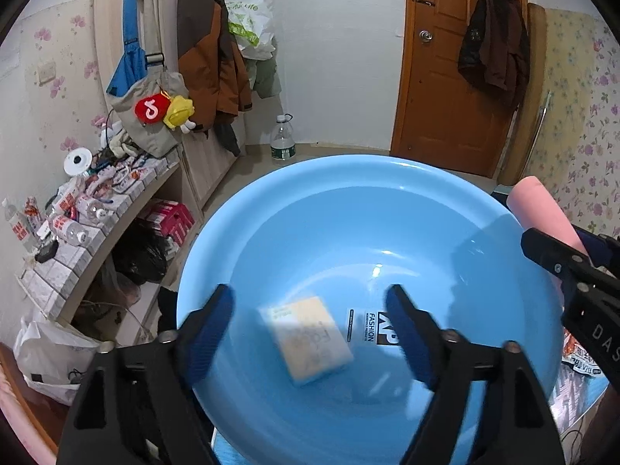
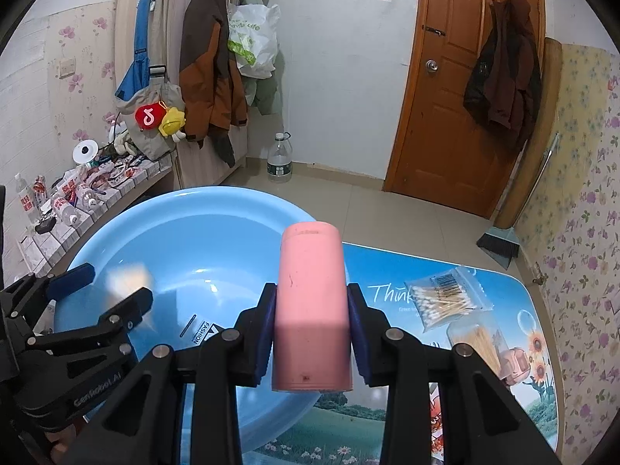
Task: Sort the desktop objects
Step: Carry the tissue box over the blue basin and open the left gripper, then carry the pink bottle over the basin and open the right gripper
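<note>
A large blue basin (image 1: 348, 201) stands on the printed table; it also shows in the right wrist view (image 2: 186, 209). A small cream box (image 1: 306, 339), blurred, is inside the basin between and below the fingers of my left gripper (image 1: 310, 314), which is open and empty. My right gripper (image 2: 312, 302) is shut on a pink cylindrical cup (image 2: 312, 302), held at the basin's right rim. The pink cup (image 1: 538, 205) and right gripper show at the right edge of the left wrist view. The left gripper (image 2: 104, 285) shows over the basin in the right wrist view.
A bag of cotton swabs (image 2: 445, 298) and a clear jar of sticks (image 2: 480, 345) lie on the table (image 2: 515, 407) to the right. Snack packets (image 1: 581, 360) lie right of the basin. A cluttered shelf (image 1: 89, 209) stands at the left, a water bottle (image 2: 279, 162) on the floor.
</note>
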{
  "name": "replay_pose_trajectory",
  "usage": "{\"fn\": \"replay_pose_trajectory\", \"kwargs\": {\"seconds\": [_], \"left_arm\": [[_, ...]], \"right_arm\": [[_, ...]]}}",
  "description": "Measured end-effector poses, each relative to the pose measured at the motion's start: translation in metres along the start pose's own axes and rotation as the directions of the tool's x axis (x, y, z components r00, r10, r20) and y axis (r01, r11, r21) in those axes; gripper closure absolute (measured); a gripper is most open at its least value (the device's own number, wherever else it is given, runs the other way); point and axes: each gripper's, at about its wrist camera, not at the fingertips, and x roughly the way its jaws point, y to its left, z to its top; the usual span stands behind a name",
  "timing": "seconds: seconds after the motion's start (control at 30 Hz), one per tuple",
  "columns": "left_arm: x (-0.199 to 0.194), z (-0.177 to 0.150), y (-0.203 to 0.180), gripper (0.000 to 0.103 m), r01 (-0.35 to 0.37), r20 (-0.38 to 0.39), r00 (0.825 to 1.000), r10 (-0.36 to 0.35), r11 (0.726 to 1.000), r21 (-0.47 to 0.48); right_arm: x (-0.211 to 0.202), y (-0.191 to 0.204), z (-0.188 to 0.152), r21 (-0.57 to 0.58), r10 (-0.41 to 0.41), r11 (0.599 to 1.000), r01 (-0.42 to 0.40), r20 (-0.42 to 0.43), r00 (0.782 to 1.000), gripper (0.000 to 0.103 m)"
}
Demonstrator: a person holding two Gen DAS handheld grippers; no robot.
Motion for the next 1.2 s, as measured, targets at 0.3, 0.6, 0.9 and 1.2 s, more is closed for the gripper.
{"fn": "replay_pose_trajectory", "kwargs": {"seconds": [0.3,0.6,0.9,1.2], "left_arm": [[-0.003,0.000,0.000,0.014,-0.002,0.008,1.000,0.002,1.000,-0.004],[-0.016,0.000,0.001,0.013,0.010,0.030,0.999,-0.010,1.000,-0.004],[-0.058,0.001,-0.006,0.002,0.003,0.093,0.996,-0.006,0.999,0.038],[-0.100,-0.001,-0.006,0.000,0.007,0.106,0.994,-0.011,0.999,0.044]], "right_arm": [[0.000,0.000,-0.004,0.003,0.004,1.000,-0.004,-0.003,1.000,0.067],[-0.010,0.000,-0.007,0.008,0.001,1.000,-0.001,0.011,1.000,0.067],[-0.033,-0.002,-0.007,0.018,-0.006,1.000,0.005,0.031,0.999,0.067],[-0.073,0.002,-0.007,0.030,0.013,0.999,-0.016,0.075,0.997,0.067]]}}
